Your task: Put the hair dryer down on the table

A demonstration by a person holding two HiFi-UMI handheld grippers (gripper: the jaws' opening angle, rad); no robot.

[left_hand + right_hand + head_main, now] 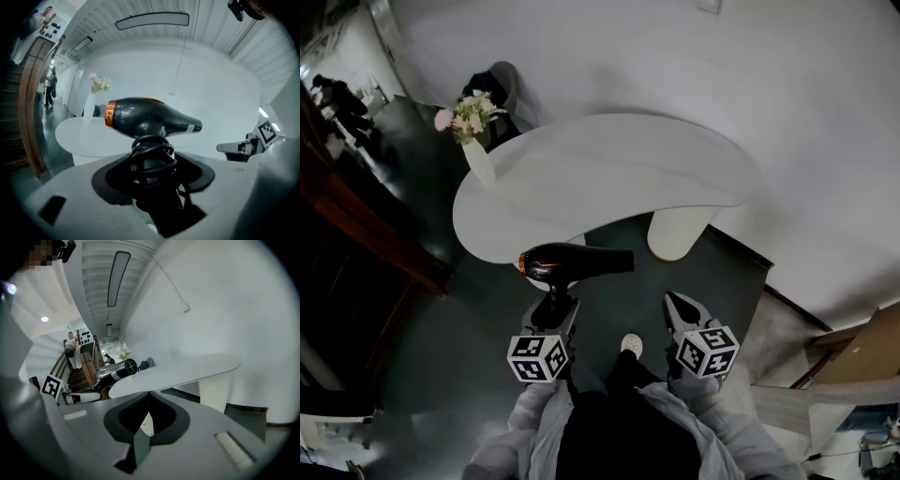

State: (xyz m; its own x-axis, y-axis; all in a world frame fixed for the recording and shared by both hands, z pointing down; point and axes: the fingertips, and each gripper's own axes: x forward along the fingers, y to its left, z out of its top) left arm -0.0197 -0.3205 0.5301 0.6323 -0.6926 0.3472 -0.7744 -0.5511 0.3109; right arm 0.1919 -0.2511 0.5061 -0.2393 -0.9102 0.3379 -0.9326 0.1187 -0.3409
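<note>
Left gripper (555,302) clamped on the handle of black hair dryer (577,262), held by white table (609,178) edge, right gripper (677,305) closed, empty

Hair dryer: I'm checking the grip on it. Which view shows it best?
The left gripper view: the hair dryer fills the centre, its cord-wrapped handle clamped in the left gripper. The head view shows it from above, near the table edge; the right gripper view shows it small and distant.
</note>
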